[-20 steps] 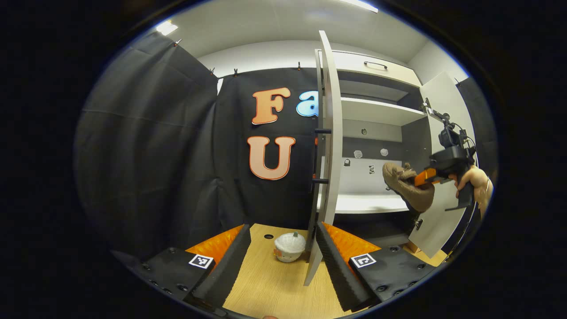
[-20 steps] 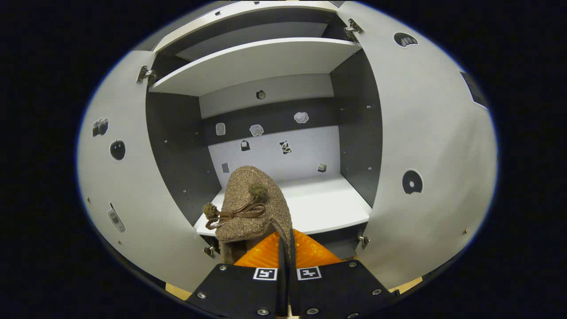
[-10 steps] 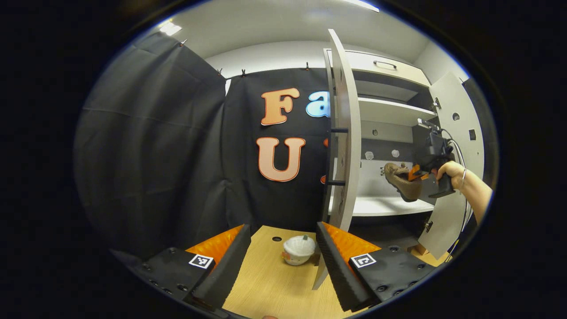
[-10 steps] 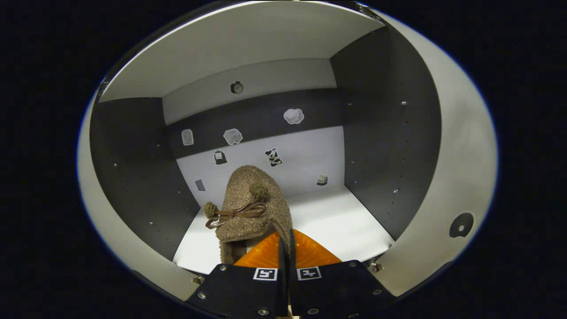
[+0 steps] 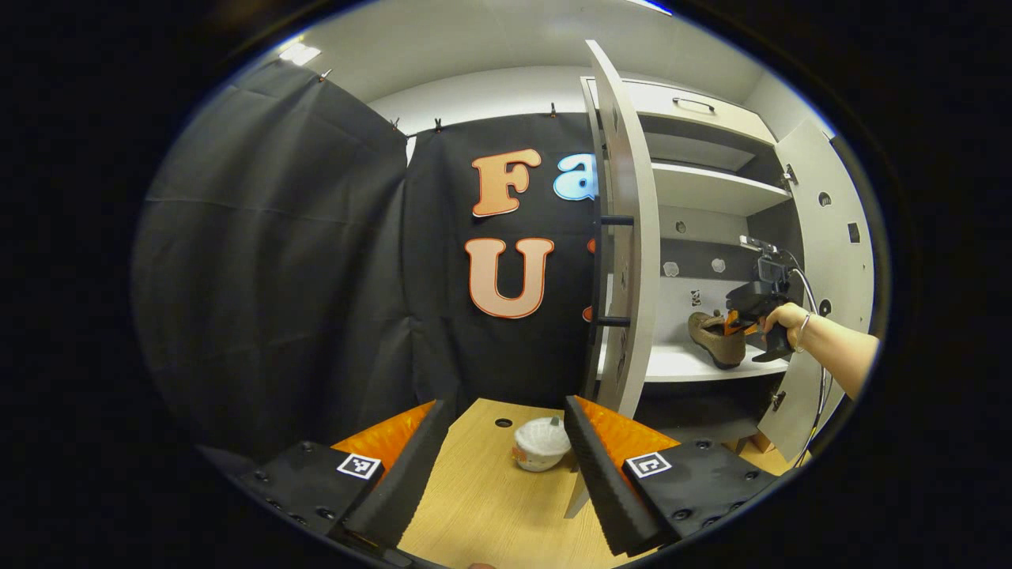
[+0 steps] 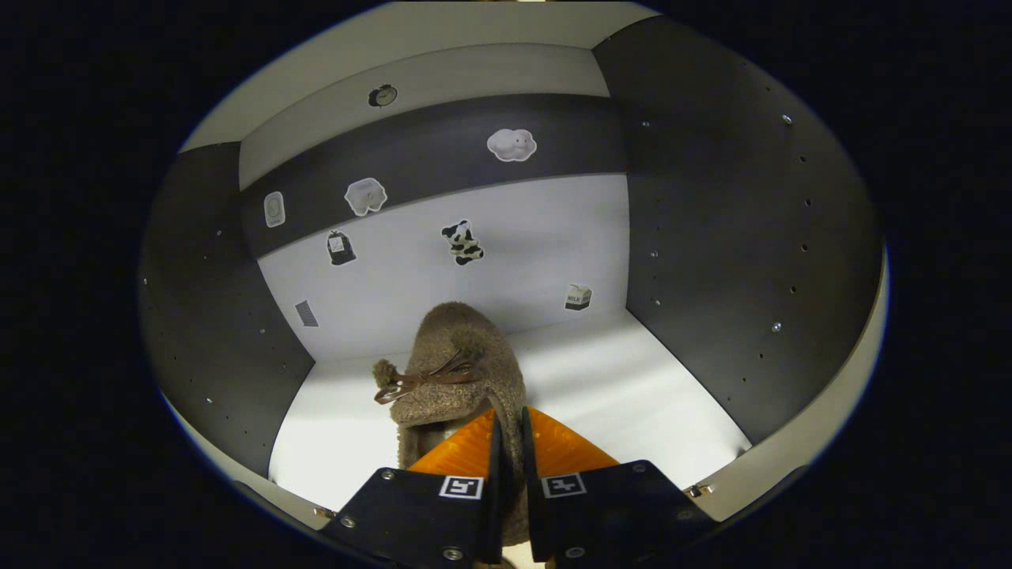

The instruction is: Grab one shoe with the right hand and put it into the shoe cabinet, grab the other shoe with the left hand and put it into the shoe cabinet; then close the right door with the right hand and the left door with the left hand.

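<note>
The right gripper [image 6: 507,442] is clenched on the rim of the brown shoe [image 6: 458,371], both fingers pinching the edge near the heel, the toe pointing straight ahead of it toward the back of the shoe cabinet [image 6: 711,237]. Seen from the left gripper view, the shoe's sole sits on or just above the lower shelf [image 5: 680,365]; whether it bears its full weight there I cannot tell. The left gripper [image 5: 504,442] hangs released, fingers spread wide with nothing between them, over a wooden table [image 5: 490,506]; a small white pumpkin-like ornament [image 5: 540,444] lies just ahead of it, between the fingertips.

By my reading, the first step is nearly done: the shoe is inside and awaits only letting go. Left to do are the second shoe, which I cannot locate, and both doors.

Around the right gripper there is bare white shelf to either side of the shoe and ahead of it up to the back panel, with dark side walls well apart. The left door [image 5: 628,237] stands edge-on just ahead and to the right of the left gripper, its lower corner near the right fingertip. The right door [image 5: 826,261] stands swung open beyond the person's hand [image 5: 783,316].
</note>
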Available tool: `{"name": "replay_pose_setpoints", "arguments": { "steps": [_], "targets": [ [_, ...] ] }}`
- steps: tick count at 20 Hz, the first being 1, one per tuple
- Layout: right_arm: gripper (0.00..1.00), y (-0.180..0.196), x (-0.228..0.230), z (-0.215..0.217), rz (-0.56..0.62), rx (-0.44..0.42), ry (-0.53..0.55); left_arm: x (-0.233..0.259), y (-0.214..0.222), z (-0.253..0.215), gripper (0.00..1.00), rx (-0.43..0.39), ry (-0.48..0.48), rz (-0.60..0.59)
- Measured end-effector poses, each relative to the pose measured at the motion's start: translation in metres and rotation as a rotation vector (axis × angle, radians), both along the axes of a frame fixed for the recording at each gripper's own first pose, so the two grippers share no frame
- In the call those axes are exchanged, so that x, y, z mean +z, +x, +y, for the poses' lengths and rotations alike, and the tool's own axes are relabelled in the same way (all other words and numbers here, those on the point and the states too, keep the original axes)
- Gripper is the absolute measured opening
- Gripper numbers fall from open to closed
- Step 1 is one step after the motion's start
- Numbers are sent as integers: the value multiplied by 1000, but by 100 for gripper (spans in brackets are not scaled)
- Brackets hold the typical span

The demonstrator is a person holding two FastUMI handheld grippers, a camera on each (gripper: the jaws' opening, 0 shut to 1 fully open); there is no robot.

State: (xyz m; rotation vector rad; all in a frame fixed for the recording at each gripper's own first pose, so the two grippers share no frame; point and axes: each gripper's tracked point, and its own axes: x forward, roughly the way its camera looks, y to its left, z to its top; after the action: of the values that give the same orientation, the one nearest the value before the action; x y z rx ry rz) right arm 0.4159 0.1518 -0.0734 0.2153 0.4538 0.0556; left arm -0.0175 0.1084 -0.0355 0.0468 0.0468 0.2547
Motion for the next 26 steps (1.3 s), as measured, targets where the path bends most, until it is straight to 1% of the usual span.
{"name": "replay_pose_setpoints", "arguments": {
  "steps": [1,2,3,4,5,6,7,8,9,10,11,12,13,14,15,16,17,18,19,20,21,22,26],
  "targets": [
    [15,-2,9,1,-25,6,9,0,0,-2,97,-2,1,-2],
    [15,-6,18,1,-46,7,19,1,-1,-4,97,-6,0,-3],
    [17,-13,26,0,-60,13,26,1,-3,-7,94,-11,-4,-6],
    [18,-23,35,-3,-78,19,23,1,-4,-10,99,-18,-8,-7],
    [21,-34,44,-5,-102,26,14,-1,-5,-14,97,-25,-14,-6],
    [23,-45,54,-8,-132,34,5,-3,-6,-18,97,-35,-22,-4],
    [33,-59,65,-10,-164,42,-3,-5,-7,-22,99,-47,-30,-1],
    [38,-75,75,-13,-197,48,-13,-7,-8,-28,96,-60,-38,2],
    [47,-92,86,-15,-230,58,-22,-9,-8,-33,96,-73,-46,4],
    [60,-109,96,-18,-264,66,-31,-11,-8,-38,96,-85,-54,8],
    [70,-125,107,-23,-298,69,-41,-13,-9,-44,94,-99,-61,12],
    [75,-141,117,-29,-328,66,-54,-13,-9,-50,97,-113,-65,13],
    [83,-157,127,-36,-360,59,-65,-14,-9,-56,94,-126,-66,14],
    [86,-174,135,-42,-386,52,-67,-15,-9,-62,94,-137,-64,18],
    [91,-191,142,-46,-403,51,-65,-19,-7,-69,99,-150,-62,22],
    [92,-208,147,-48,-422,61,-61,-23,-5,-77,97,-166,-63,31],
    [86,-224,151,-49,-437,72,-58,-30,-4,-87,97,-185,-66,44],
    [86,-237,151,-50,-446,83,-56,-38,-2,-97,97,-204,-72,58],
    [92,-251,153,-53,-455,90,-58,-45,0,-107,97,-223,-80,73],
    [92,-267,155,-59,-468,91,-60,-54,3,-117,97,-241,-89,89],
    [92,-281,156,-63,-477,87,-56,-65,6,-129,94,-260,-98,106],
    [92,-294,159,-68,-487,85,-47,-75,10,-139,97,-277,-105,125],
    [92,-331,164,-96,-515,54,-36,-134,29,-168,97,-311,-96,227]
  ]
}}
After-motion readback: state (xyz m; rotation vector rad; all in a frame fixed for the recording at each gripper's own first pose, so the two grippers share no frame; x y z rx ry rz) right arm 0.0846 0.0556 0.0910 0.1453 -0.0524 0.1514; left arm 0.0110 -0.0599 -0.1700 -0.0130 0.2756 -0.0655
